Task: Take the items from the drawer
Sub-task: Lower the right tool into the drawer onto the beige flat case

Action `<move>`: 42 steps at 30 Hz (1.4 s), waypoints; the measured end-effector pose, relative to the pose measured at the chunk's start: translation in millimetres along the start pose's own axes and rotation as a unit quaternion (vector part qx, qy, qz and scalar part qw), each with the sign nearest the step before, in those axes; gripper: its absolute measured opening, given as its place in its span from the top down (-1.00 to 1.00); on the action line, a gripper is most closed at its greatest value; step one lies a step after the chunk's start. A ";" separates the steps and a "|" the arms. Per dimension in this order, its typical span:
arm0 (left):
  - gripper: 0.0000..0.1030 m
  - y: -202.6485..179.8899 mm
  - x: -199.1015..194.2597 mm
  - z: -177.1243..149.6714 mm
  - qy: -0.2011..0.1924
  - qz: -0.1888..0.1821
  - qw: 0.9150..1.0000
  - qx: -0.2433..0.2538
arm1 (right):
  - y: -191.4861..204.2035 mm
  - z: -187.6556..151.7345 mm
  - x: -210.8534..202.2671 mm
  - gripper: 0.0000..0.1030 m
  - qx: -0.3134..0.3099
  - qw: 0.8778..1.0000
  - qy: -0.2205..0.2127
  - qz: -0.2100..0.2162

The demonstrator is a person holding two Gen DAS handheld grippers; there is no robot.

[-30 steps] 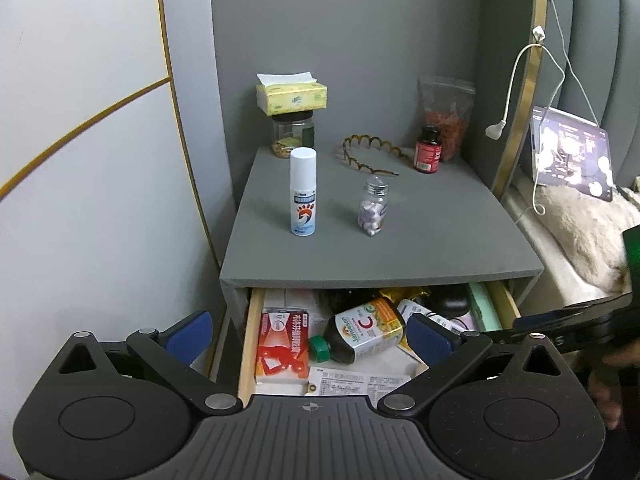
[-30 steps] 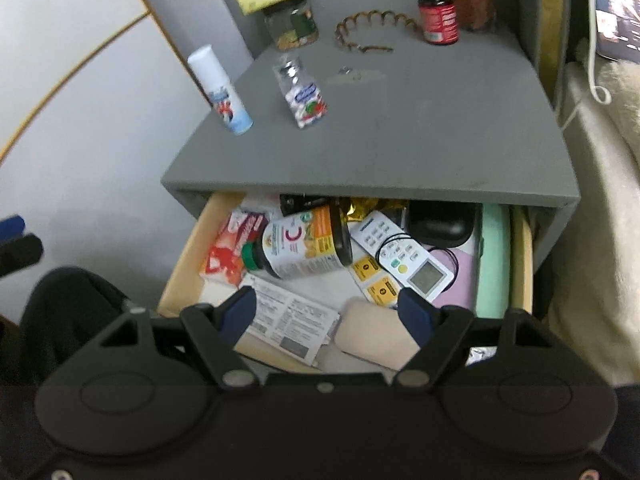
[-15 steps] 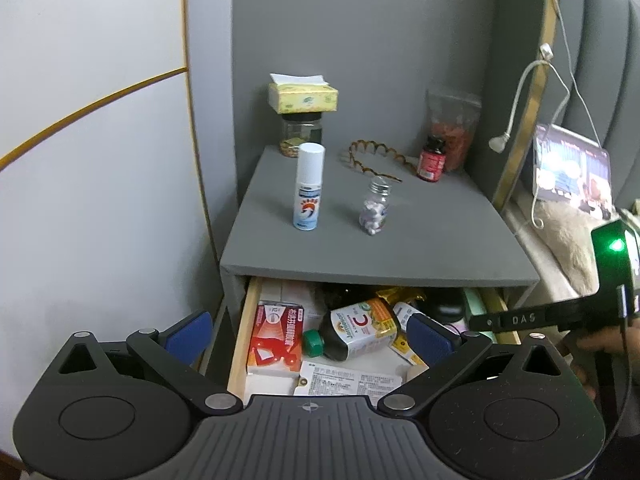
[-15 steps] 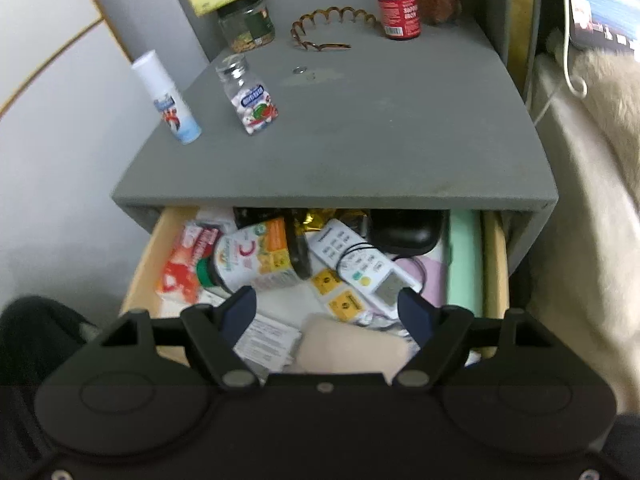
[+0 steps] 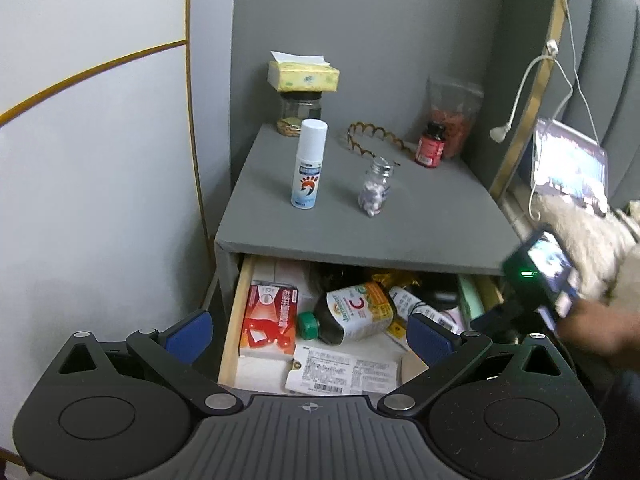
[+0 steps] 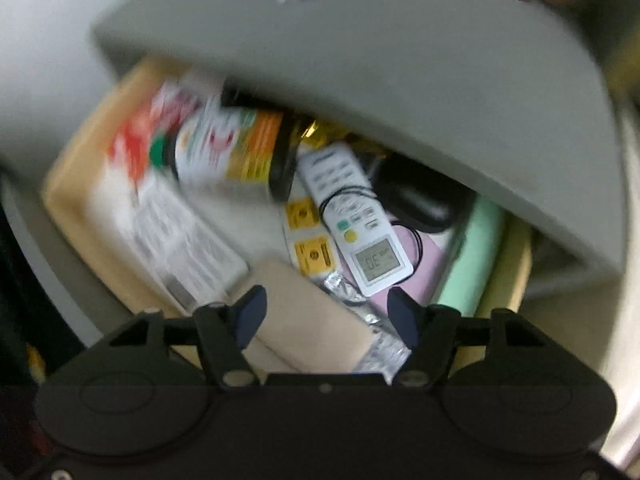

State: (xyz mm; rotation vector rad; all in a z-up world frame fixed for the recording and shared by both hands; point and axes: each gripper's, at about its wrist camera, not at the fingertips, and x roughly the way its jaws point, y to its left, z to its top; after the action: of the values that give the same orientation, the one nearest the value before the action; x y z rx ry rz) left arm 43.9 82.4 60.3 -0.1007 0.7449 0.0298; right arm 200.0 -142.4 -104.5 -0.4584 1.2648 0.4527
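The open wooden drawer (image 5: 233, 320) under the grey nightstand top (image 5: 360, 232) holds a red box (image 5: 268, 322), a vitamin C bottle (image 5: 352, 312) lying on its side, a printed leaflet (image 5: 340, 372), a white remote (image 6: 356, 220), a black case (image 6: 420, 196) and a beige pad (image 6: 312, 320). My left gripper (image 5: 308, 334) is open and empty, in front of the drawer. My right gripper (image 6: 326, 316) is open and empty, low over the drawer's front right, above the beige pad; the right wrist view is blurred.
On the nightstand top stand a white spray can (image 5: 308, 164), a small pill bottle (image 5: 376, 192), a red-labelled bottle (image 5: 430, 148), a jar with a tissue pack (image 5: 302, 92) on it, and a hairband (image 5: 376, 140). A bed (image 5: 592, 232) lies to the right.
My right gripper has dropped down and forward toward the drawer, so its contents loom larger. My left gripper has drifted slightly closer. Nothing has been taken hold of.
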 end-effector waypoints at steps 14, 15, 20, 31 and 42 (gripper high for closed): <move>-0.98 7.5 2.5 3.0 0.003 -0.008 1.000 -0.013 | 8.2 -7.9 45.8 -0.13 -0.039 0.994 0.074 0.070; -0.98 7.8 2.5 3.7 0.002 -0.008 1.000 -0.014 | 5.9 -7.0 39.2 0.11 -0.036 0.994 0.072 0.073; -0.98 5.4 0.9 5.4 -0.004 -0.009 1.000 -0.012 | -12.7 -2.0 10.7 0.98 -0.008 0.993 0.059 0.102; -0.98 2.7 1.1 4.3 -0.003 -0.010 1.000 -0.006 | -6.1 11.1 13.5 -0.01 -0.021 0.997 0.035 0.070; -0.98 -1.2 -2.6 5.2 -0.010 -0.014 1.000 0.002 | 2.7 -2.9 36.3 0.00 -0.032 0.991 0.048 0.123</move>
State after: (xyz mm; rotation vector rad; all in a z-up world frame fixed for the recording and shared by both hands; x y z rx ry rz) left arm 45.5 81.8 66.0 -0.1069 0.7240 0.0016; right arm 205.0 -139.2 -140.5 -0.3814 1.4097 0.6880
